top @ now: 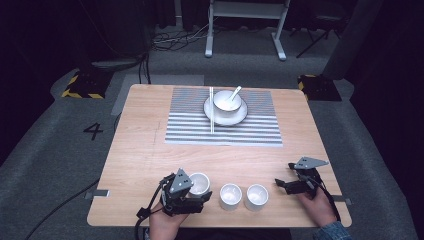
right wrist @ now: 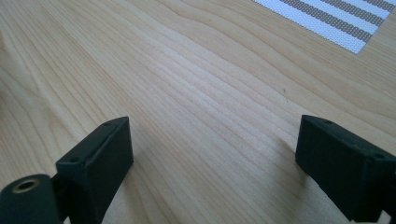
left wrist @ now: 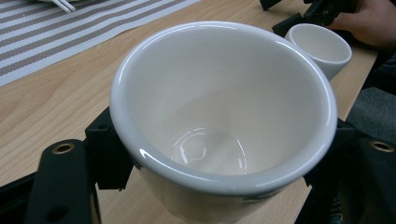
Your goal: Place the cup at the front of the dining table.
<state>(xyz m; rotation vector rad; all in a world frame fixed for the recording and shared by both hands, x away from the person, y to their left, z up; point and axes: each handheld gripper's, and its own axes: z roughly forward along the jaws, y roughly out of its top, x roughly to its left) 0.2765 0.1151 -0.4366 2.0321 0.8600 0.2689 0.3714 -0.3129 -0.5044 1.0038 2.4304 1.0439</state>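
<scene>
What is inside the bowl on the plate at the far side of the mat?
A white spoon leans in the bowl, its handle sticking out past the rim. The bowl looks otherwise empty, though the spoon's tip hides part of the bottom.

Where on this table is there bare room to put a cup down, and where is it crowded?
Bare wood lies between the striped placemat and the cup row, and left of the mat. Crowded: the near edge, where the left gripper clamps one white cup beside two more cups, with the open right gripper close by.
</scene>
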